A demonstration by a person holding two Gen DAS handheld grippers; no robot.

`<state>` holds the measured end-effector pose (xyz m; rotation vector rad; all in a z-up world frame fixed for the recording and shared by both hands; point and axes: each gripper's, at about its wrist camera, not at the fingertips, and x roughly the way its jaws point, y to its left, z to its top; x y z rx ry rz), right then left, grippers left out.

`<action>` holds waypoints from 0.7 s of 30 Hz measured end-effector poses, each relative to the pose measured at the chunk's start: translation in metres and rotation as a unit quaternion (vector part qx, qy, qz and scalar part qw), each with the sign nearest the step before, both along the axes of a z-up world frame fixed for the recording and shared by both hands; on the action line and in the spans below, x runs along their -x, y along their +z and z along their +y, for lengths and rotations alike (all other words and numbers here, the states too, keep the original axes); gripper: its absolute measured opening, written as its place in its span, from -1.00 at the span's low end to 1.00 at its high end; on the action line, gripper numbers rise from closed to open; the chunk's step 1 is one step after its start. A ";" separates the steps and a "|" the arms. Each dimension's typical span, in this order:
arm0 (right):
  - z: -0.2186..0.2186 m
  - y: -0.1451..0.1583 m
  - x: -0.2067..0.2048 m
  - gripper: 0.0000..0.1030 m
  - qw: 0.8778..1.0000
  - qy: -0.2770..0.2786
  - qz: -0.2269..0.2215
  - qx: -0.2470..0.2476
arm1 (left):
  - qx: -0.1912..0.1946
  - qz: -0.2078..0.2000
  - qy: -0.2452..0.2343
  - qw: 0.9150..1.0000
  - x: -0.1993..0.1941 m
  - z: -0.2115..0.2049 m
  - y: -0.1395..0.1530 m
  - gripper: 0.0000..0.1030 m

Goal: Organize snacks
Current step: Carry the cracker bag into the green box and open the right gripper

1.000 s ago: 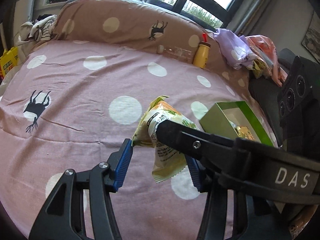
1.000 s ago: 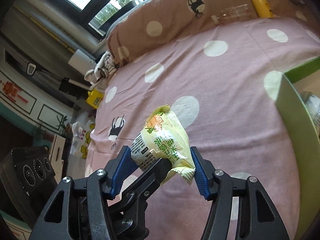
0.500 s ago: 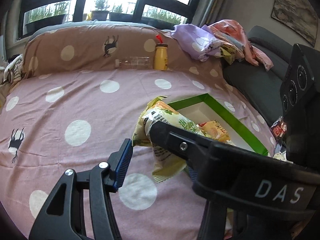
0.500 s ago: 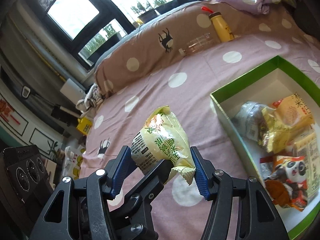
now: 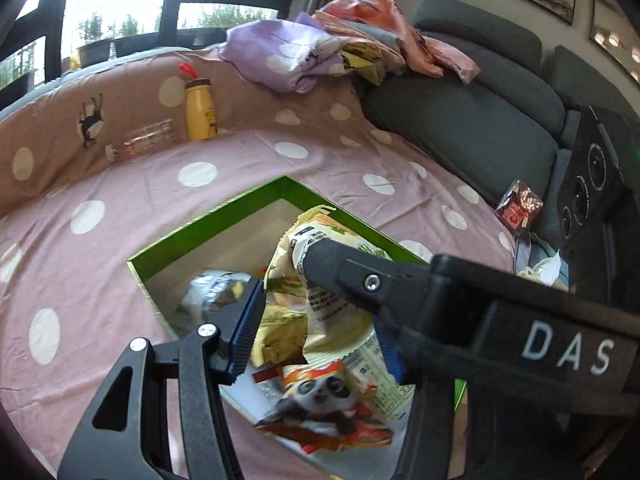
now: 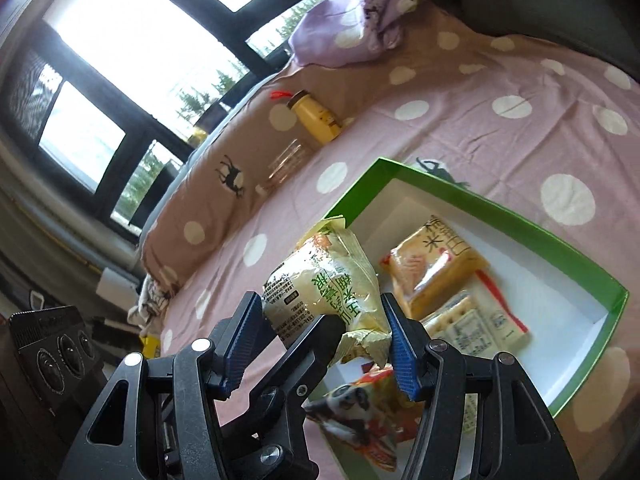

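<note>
A pale yellow-green snack bag (image 6: 324, 280) sits between the blue pads of my right gripper (image 6: 320, 340), which is shut on it and holds it above the near end of a green-rimmed white box (image 6: 520, 220). My left gripper (image 5: 316, 324) is open beside the same bag (image 5: 320, 280), over the box (image 5: 208, 216); the other gripper's black finger (image 5: 360, 276) crosses its view. Inside the box lie a panda-print packet (image 5: 320, 396), a silvery packet (image 5: 208, 292), an orange cracker pack (image 6: 432, 264) and a clear cracker pack (image 6: 476, 328).
The box lies on a pink polka-dot bedspread (image 5: 100, 208). A yellow bottle (image 5: 200, 108) and a clear bottle (image 5: 140, 140) lean on the pillow. A pile of clothes (image 5: 320, 56) and a dark sofa (image 5: 480, 112) are at the right, with a red packet (image 5: 520, 208) by the sofa.
Both grippers have swung right from the bare bedspread to over the green box, carrying the yellow-green bag. The box contents have come into view under them.
</note>
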<state>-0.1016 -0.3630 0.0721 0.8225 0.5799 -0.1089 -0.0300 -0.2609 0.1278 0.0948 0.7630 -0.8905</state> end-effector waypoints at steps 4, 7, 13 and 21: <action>-0.016 -0.010 0.003 0.22 0.999 -0.020 0.020 -0.026 | -0.009 0.012 -0.013 1.000 0.001 -0.015 -0.006 -0.01; -0.024 -0.017 0.004 0.22 0.998 -0.027 0.031 -0.039 | -0.015 0.021 -0.017 1.000 0.001 -0.021 -0.010 -0.01; -0.032 -0.027 0.003 0.22 0.997 -0.035 0.056 -0.039 | -0.028 0.042 -0.020 0.999 -0.001 -0.032 -0.020 -0.01; -0.036 -0.037 -0.004 0.22 0.995 -0.032 0.079 -0.047 | -0.036 0.061 -0.017 0.997 -0.005 -0.033 -0.029 -0.01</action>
